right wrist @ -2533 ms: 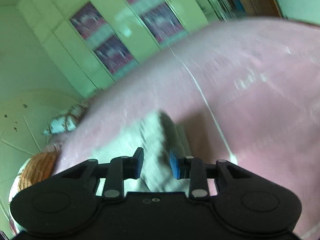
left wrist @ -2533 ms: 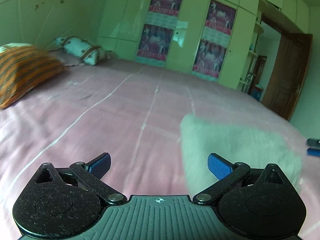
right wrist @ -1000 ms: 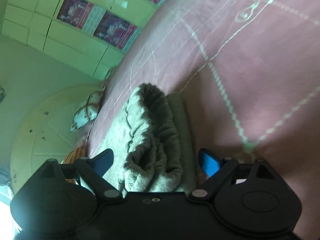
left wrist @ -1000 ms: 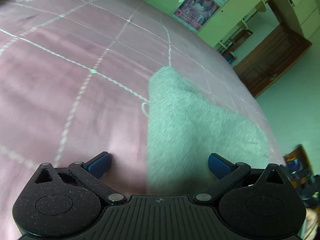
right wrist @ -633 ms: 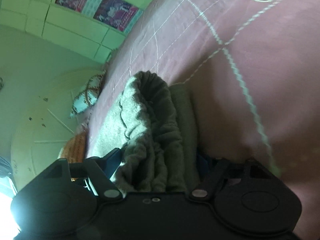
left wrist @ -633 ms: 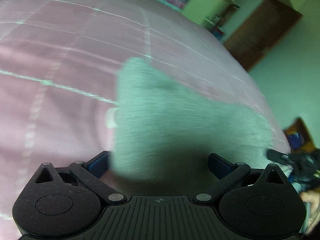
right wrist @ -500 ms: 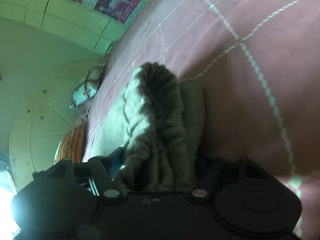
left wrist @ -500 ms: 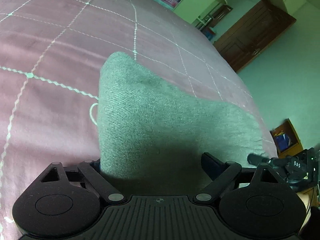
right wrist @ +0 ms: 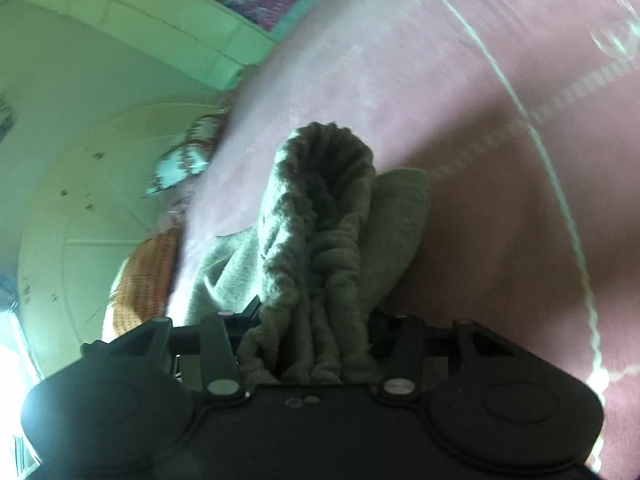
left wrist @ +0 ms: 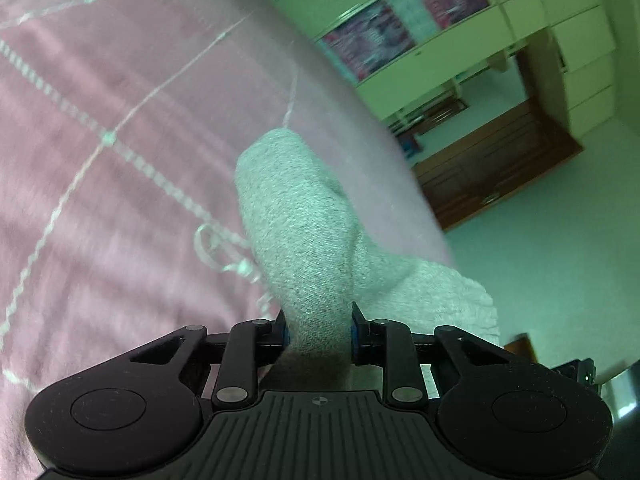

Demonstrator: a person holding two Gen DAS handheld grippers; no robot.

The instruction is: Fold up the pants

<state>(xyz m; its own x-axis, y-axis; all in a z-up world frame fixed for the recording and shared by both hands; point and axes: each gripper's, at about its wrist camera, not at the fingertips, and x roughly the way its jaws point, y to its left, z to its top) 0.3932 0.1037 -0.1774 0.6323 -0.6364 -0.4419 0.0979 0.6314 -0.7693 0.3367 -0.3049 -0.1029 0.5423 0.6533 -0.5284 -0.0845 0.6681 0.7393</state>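
Note:
The grey knit pants lie folded on the pink bed. My left gripper is shut on one end of the folded fabric, which rises in a ridge away from the jaws. My right gripper is shut on the bunched elastic waistband end of the pants, with gathered folds filling the gap between the jaws. Both pairs of blue pads are mostly hidden by cloth.
The pink bedspread with white stitched lines spreads around the pants. An orange striped pillow and a patterned pillow lie by the headboard. Green wardrobes and a brown door stand beyond the bed edge.
Both grippers were open around the pants and have closed on the fabric. The cloth now bunches up between each pair of jaws and lifts slightly.

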